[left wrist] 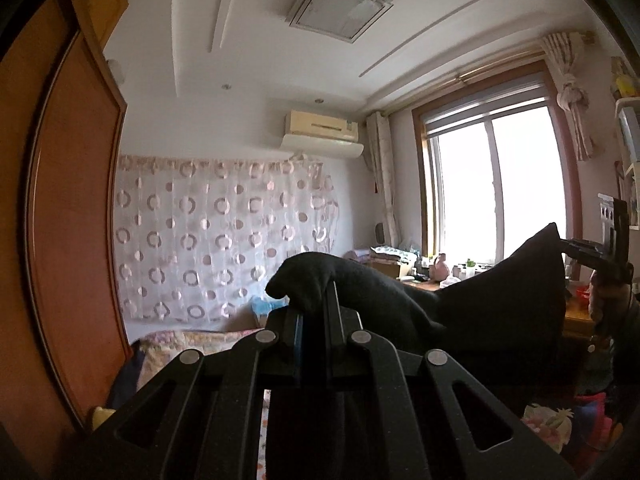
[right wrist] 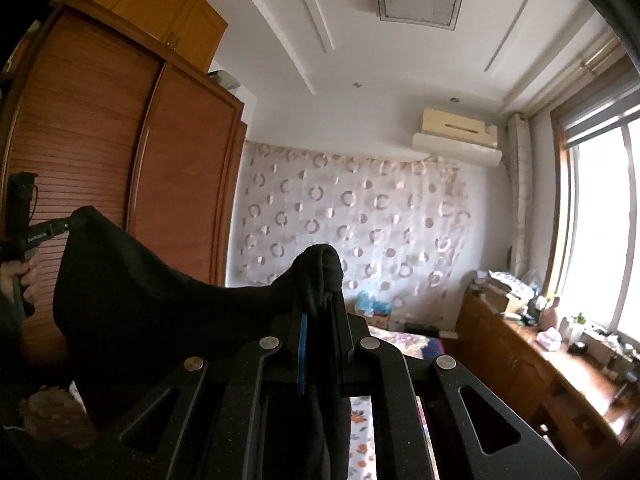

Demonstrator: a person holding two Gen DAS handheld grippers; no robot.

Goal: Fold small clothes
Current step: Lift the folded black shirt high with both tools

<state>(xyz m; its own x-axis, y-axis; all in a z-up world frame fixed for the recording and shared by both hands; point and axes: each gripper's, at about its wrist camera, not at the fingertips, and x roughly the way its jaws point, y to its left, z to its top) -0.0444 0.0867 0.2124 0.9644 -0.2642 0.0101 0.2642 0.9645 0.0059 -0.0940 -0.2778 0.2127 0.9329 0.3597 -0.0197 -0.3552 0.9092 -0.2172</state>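
A black garment (left wrist: 500, 300) hangs in the air, stretched between both grippers. My left gripper (left wrist: 316, 304) is shut on one corner of it, which bunches over the fingertips. My right gripper (right wrist: 320, 300) is shut on the other corner (right wrist: 320, 272). The cloth (right wrist: 132, 296) sags between them and its lower part is hidden behind the gripper bodies. The right gripper also shows at the far right of the left wrist view (left wrist: 580, 248), and the left gripper at the far left of the right wrist view (right wrist: 60, 226). Both are raised and point towards the far wall.
A bed with a floral cover (right wrist: 360, 440) lies below. A wooden wardrobe (right wrist: 120, 140) stands to the left. A wooden desk with clutter (right wrist: 560, 344) runs under the window (left wrist: 492, 188) on the right. A patterned curtain (left wrist: 220, 232) covers the far wall.
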